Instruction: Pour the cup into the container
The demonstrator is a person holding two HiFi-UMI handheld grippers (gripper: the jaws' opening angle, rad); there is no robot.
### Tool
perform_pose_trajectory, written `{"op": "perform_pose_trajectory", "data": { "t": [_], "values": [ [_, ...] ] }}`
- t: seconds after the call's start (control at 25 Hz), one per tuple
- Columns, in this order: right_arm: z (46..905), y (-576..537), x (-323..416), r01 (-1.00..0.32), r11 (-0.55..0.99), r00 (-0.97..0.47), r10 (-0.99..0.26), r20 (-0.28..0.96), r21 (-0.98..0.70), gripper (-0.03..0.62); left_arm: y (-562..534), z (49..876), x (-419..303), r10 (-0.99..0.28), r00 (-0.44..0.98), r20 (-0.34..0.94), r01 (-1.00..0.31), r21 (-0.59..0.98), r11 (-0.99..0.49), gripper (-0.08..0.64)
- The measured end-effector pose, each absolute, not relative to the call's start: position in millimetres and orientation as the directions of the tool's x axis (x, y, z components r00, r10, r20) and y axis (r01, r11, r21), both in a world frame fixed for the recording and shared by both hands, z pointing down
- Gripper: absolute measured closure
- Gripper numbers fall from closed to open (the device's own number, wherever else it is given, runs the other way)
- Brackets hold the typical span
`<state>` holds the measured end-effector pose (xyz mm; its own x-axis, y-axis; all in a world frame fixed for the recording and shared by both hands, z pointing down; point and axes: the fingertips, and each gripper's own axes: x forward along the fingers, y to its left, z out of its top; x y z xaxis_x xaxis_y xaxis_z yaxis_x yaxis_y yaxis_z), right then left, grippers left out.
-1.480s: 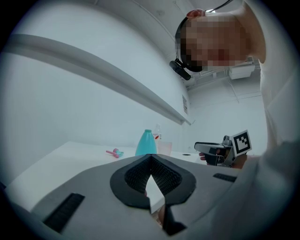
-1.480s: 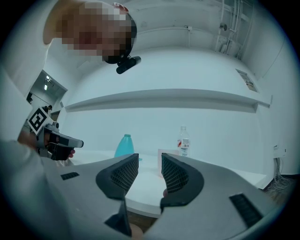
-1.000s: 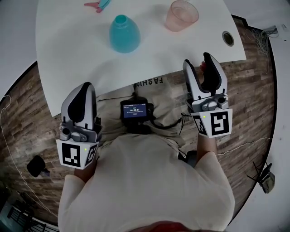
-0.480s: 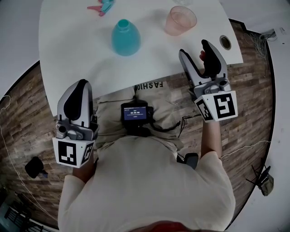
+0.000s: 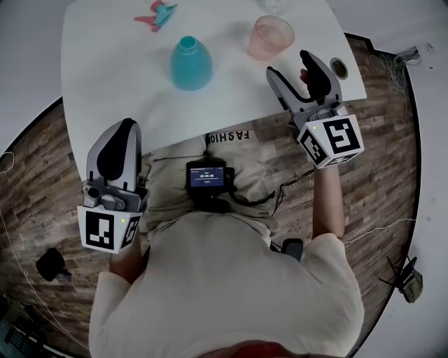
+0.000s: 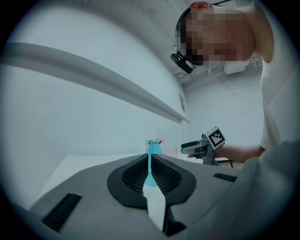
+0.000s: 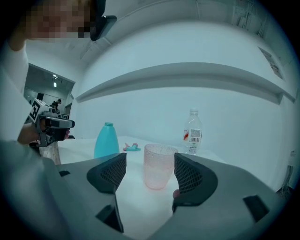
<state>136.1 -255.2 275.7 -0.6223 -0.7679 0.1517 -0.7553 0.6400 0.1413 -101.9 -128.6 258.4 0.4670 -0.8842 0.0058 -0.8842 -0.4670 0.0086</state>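
Observation:
A pink see-through cup stands upright on the white table, at the far right. A teal container with a narrow open neck stands to its left. My right gripper reaches over the table's near edge, a short way in front of the cup. Its jaws have just been opening and stand open with nothing between them. In the right gripper view the cup shows ahead, framed by the two pads. My left gripper is shut and hangs off the table, pointing at the container.
A clear water bottle stands behind the cup. A pink and teal clip lies at the table's far side. A round cable hole sits near the table's right corner. Wooden floor surrounds the table.
My right gripper has moved forward over the table edge toward the cup, and its jaws have spread wider. The left gripper has hardly moved.

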Motion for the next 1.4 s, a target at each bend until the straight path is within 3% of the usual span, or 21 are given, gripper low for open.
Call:
{"op": "perform_pose_trajectory", "data": {
  "t": [0.84, 1.4],
  "values": [
    [288.0, -295.9, 134.9, -0.697, 0.708, -0.675, -0.700, 0.232, 0.108, 0.245, -129.4, 249.1, -105.2, -0.881, 0.473, -0.010, -0.881, -0.025, -0.472, 0.505],
    [304.8, -309.3, 124.6, -0.517, 0.844, -0.783, -0.533, 0.321, 0.141, 0.230, -122.9, 253.0, -114.1, -0.885, 0.465, 0.002, -0.885, -0.024, -0.465, 0.503]
  ]
}}
